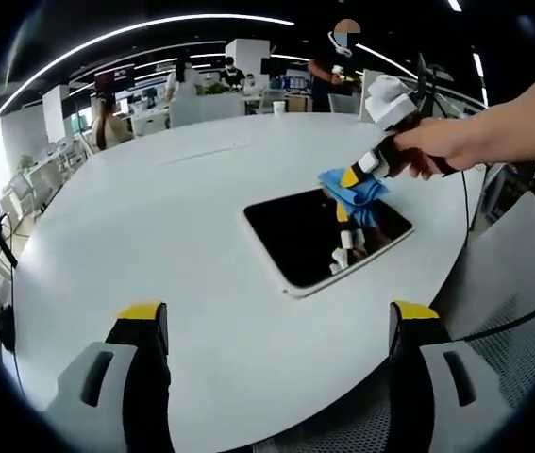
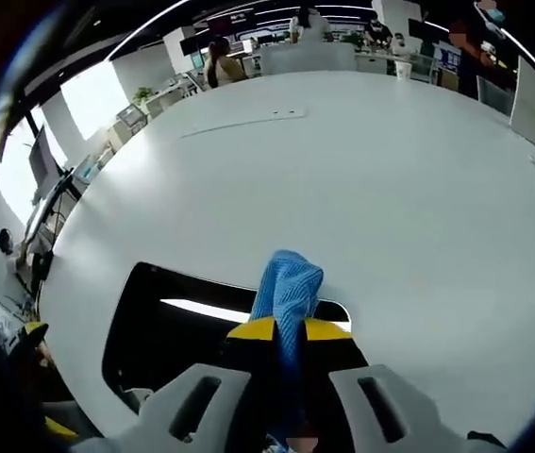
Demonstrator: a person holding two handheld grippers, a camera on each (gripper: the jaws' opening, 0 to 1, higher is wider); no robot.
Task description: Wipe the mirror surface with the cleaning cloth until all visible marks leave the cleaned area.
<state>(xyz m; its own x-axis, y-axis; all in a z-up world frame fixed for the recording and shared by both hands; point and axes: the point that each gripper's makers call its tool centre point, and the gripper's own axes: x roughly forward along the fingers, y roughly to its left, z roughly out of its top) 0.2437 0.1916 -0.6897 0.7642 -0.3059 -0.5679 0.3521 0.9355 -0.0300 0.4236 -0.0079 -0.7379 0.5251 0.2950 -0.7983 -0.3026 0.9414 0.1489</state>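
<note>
— So where is the mirror (image 1: pixel 328 236)?
— At about two o'clock on the white table (image 1: pixel 154 208), lying flat. The blue cloth (image 1: pixel 354 189) sits on its far edge.
— Who holds the cloth?
— The right gripper (image 2: pixel 289 328). Its jaws are pinched tight on it.
— And the left gripper (image 1: pixel 281 326)?
— Wide open, holding nothing, near the table's edge.
— What step is it?
— Wiping, I think. Next, slide the cloth toward seven o'clock, pressing gently.

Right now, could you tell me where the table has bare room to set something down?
The white table is bare between the mirror and its far edge, and toward the left tool. The mirror's far corner is crowded: the right tool presses the blue cleaning cloth there.
</note>
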